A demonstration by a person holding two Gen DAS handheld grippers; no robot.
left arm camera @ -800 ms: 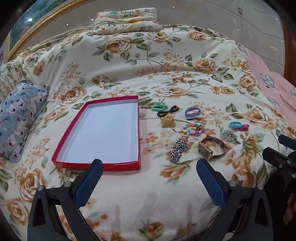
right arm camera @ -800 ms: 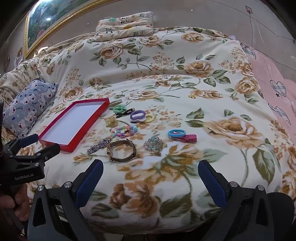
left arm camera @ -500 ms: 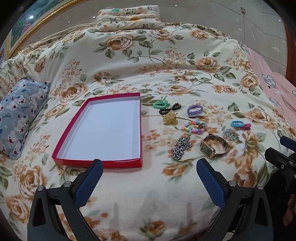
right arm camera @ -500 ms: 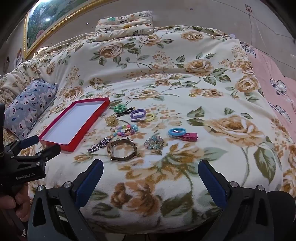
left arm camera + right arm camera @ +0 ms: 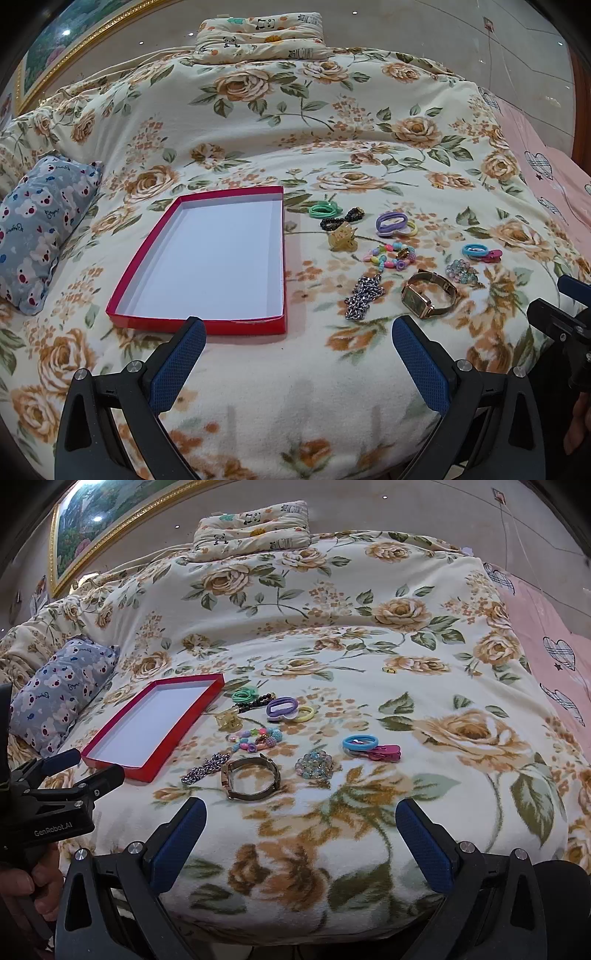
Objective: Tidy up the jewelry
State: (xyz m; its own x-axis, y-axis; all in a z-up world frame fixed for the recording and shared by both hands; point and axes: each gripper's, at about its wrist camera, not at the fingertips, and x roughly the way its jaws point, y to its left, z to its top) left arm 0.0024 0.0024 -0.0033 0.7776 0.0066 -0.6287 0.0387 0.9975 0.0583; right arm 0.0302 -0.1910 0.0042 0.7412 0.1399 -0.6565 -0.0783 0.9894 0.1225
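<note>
A red box lid with a white inside (image 5: 218, 258) (image 5: 155, 723) lies empty on the floral bedspread. To its right lie several pieces: a gold watch (image 5: 428, 293) (image 5: 251, 779), a silver chain (image 5: 364, 291) (image 5: 205, 768), a coloured bead bracelet (image 5: 391, 256), a gold claw clip (image 5: 341, 238), green (image 5: 325, 210), purple (image 5: 391, 223) and blue (image 5: 474, 251) hair ties, and a crystal brooch (image 5: 314, 764). My left gripper (image 5: 295, 354) is open and empty near the bed's front edge, before the lid. My right gripper (image 5: 301, 836) is open and empty, in front of the watch.
A grey bear-print pillow (image 5: 37, 229) lies at the left of the bed. A panda-print pillow (image 5: 258, 37) sits at the far end. A pink sheet (image 5: 554, 181) runs along the right. A small gold ring (image 5: 388, 670) lies apart, farther back.
Both grippers have risen and tilted slightly, so the lid and jewelry sit lower and nearer in view. Nothing on the bed has moved.
</note>
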